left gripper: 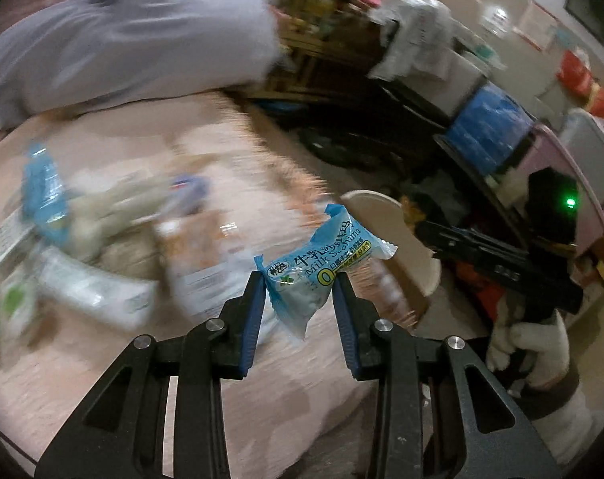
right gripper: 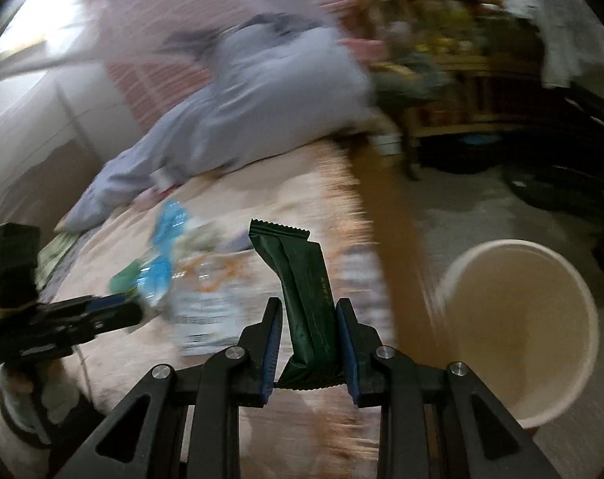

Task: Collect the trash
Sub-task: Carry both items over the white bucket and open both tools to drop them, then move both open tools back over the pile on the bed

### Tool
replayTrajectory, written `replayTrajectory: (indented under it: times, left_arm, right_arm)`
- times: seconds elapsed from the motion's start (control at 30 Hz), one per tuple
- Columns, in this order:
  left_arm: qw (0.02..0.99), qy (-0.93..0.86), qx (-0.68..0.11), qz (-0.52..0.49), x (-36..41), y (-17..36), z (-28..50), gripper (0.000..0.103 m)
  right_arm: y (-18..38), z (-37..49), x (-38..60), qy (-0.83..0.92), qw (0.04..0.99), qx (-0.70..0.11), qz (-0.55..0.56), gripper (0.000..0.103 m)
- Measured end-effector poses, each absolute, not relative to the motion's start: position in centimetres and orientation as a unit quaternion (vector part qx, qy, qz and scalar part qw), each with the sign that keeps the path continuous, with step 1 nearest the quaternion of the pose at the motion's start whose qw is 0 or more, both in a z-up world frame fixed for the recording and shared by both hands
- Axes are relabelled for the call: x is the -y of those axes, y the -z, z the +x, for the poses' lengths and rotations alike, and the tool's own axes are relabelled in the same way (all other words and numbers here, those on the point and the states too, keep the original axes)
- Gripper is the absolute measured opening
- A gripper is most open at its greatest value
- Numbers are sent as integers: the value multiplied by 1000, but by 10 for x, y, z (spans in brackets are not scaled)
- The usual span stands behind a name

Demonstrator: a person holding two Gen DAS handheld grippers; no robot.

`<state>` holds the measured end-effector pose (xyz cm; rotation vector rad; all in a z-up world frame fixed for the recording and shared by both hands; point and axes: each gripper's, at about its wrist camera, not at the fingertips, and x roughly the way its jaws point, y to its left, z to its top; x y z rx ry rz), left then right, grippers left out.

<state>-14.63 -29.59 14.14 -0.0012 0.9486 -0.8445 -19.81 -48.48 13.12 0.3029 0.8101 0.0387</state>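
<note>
My left gripper (left gripper: 300,279) is shut on a light blue and white milk snack packet (left gripper: 317,267), held above the pink bed cover. My right gripper (right gripper: 309,305) is shut on a dark green bar wrapper (right gripper: 302,291) that stands upright between the pads. A cream round bin (right gripper: 525,319) sits on the floor to the right of the bed; in the left wrist view the bin (left gripper: 385,207) shows just beyond the packet. Several blurred wrappers (left gripper: 82,247) lie on the bed to the left. The right gripper body (left gripper: 497,263) shows in the left wrist view, held by a gloved hand (left gripper: 529,343).
A grey-lilac garment (left gripper: 134,40) lies across the far side of the bed (right gripper: 302,187). Cluttered shelves and boxes (left gripper: 489,127) crowd the floor at the right. A wooden shelf unit (right gripper: 453,92) stands beyond the bed edge. The other gripper (right gripper: 62,319) is at the left.
</note>
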Motion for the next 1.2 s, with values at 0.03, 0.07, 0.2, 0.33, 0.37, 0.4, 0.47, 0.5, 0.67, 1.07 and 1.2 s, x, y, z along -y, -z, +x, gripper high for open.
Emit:
replayTrajectory:
  times: [0.03, 0.07, 0.2, 0.33, 0.37, 0.4, 0.47, 0.5, 0.67, 1.07, 1.2]
  left_arm:
    - [801, 399, -446, 4, 312, -140, -144, 32]
    - [795, 405, -452, 5, 331, -138, -142, 32]
    - [777, 418, -470, 8, 387, -131, -135, 32]
    - [769, 419, -482, 14, 431, -121, -130, 32]
    - [768, 415, -488, 13, 443, -117, -128, 32]
    - [769, 410, -490, 12, 449, -115, -127, 33]
    - [768, 405, -497, 4, 465, -108, -121, 33]
    - [766, 405, -500, -1, 470, -106, -118, 34]
    - [750, 414, -516, -24, 491, -94, -108, 40]
    - [768, 391, -508, 3, 470, -97, -126, 42]
    - [786, 377, -490, 12, 454, -105, -133, 42]
  right_arm:
    - [-130, -201, 495, -8, 908, -392, 149, 26]
    - [-129, -204, 510, 8, 907, -392, 153, 26]
    - [-116, -209, 559, 59, 897, -405, 167, 26]
    - [-99, -213, 595, 90, 886, -416, 183, 26]
    - [-94, -214, 601, 98, 884, -420, 182, 26]
    - [-91, -215, 605, 105, 882, -423, 180, 26]
    - [-83, -218, 619, 122, 877, -425, 185, 26]
    - [-79, -223, 625, 130, 876, -425, 190, 26]
    - [-66, -230, 648, 168, 864, -424, 212, 45]
    - [-59, -232, 647, 157, 863, -426, 223, 46]
    - [-65, -229, 633, 153, 869, -425, 205, 46]
